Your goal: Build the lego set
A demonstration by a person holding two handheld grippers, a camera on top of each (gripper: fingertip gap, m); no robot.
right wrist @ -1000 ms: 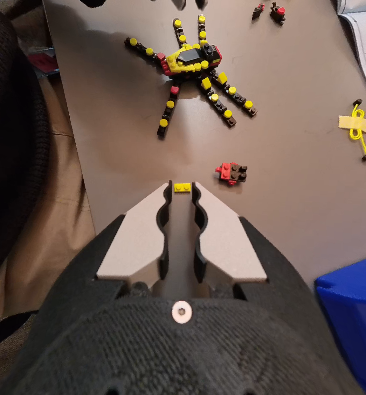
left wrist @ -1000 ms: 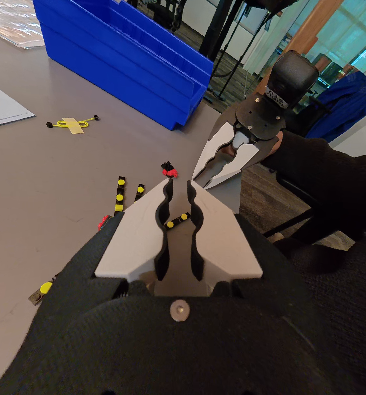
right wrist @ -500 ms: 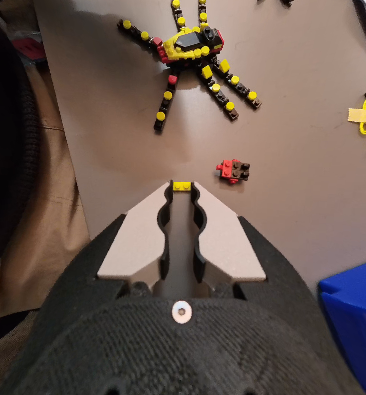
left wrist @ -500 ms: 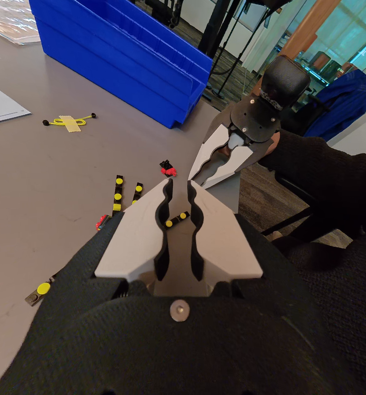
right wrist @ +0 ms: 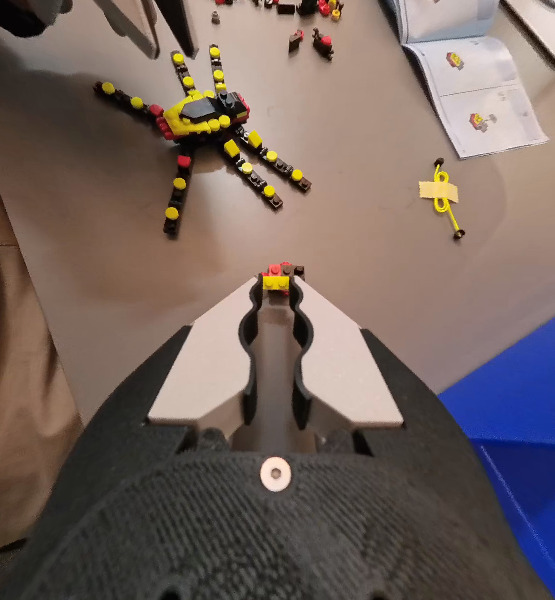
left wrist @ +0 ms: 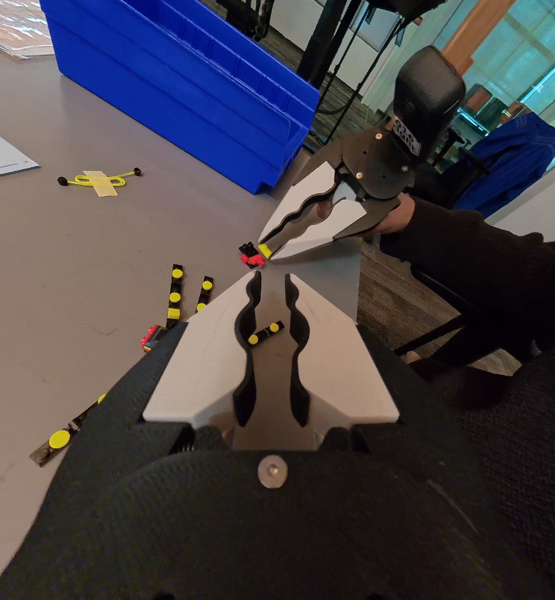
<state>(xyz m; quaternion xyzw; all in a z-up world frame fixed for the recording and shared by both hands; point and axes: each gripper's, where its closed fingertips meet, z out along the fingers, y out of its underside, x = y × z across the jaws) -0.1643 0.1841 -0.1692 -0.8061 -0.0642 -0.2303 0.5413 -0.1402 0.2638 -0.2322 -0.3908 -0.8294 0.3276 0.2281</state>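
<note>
- My right gripper (right wrist: 276, 283) is clamping 1 yellow plate (right wrist: 275, 282) just above the red-black piece (right wrist: 285, 269).
- My left gripper (left wrist: 272, 276) is hovering with its fingers apart, holding nothing, over the spider model (right wrist: 201, 117).

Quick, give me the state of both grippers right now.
Left gripper: open, holding nothing, above the table.
Right gripper: shut on the small yellow plate, right beside the red and black piece.
</note>
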